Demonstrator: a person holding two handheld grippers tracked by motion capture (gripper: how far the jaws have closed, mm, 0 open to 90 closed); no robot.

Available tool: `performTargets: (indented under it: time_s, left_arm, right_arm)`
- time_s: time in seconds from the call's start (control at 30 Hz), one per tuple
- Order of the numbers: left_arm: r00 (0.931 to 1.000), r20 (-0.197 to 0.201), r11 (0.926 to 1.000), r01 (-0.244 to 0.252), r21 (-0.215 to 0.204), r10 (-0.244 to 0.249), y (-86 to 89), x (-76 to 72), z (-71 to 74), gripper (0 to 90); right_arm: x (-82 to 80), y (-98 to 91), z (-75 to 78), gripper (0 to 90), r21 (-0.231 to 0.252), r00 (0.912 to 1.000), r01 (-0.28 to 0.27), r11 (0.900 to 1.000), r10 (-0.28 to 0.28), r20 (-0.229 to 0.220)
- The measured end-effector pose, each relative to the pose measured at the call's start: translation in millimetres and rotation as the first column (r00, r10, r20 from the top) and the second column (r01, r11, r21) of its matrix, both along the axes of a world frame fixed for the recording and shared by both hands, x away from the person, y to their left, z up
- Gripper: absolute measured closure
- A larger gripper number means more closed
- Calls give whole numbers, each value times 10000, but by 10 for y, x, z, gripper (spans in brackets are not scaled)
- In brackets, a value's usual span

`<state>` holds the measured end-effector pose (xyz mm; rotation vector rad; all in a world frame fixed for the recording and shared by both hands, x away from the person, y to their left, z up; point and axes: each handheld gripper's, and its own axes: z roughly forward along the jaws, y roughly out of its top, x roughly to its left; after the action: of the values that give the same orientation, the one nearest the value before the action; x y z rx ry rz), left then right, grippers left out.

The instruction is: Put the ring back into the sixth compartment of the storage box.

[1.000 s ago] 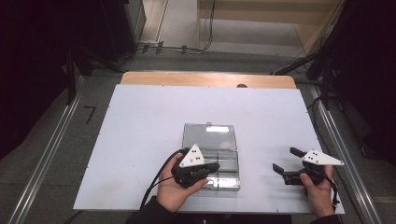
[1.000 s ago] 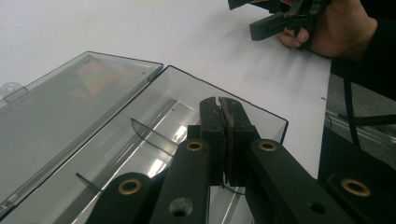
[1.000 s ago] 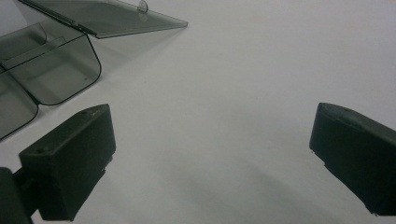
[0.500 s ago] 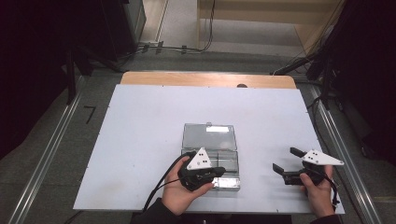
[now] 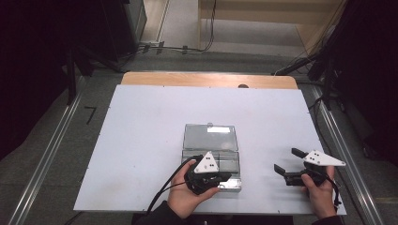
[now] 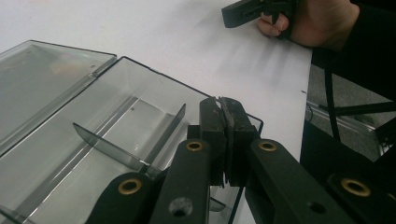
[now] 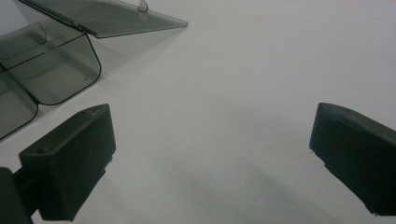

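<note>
Comparing with a second before, the left gripper [image 5: 224, 178] had shifted slightly toward the near right corner of the clear box [image 5: 210, 149], which lay open on the white worktop [image 5: 141, 140]. Its fingers [image 6: 212, 122] were pressed together, holding nothing. The left gripper view showed dividers inside the box. The right gripper [image 5: 287, 162] rested well apart, fingers wide.

Open box [image 5: 210, 145] mid-table [image 5: 141, 122], left hand-held gripper [image 5: 224, 177] at its near edge, right hand-held gripper [image 5: 287, 160] w/ gap beside.

No readable text, label or number anywhere (none legible).
</note>
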<state>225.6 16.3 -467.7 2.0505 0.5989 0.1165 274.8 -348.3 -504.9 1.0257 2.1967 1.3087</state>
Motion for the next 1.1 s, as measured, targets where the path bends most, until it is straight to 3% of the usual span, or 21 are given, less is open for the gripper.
performTargets:
  time_s: [1.1]
  left_arm:
    - [9951, -941, 9988, 332, 367, -296, -158, 22, -192, 869]
  right_arm:
    - [4, -2, -2, 0, 15, 10000, 8, 10000, -8, 5]
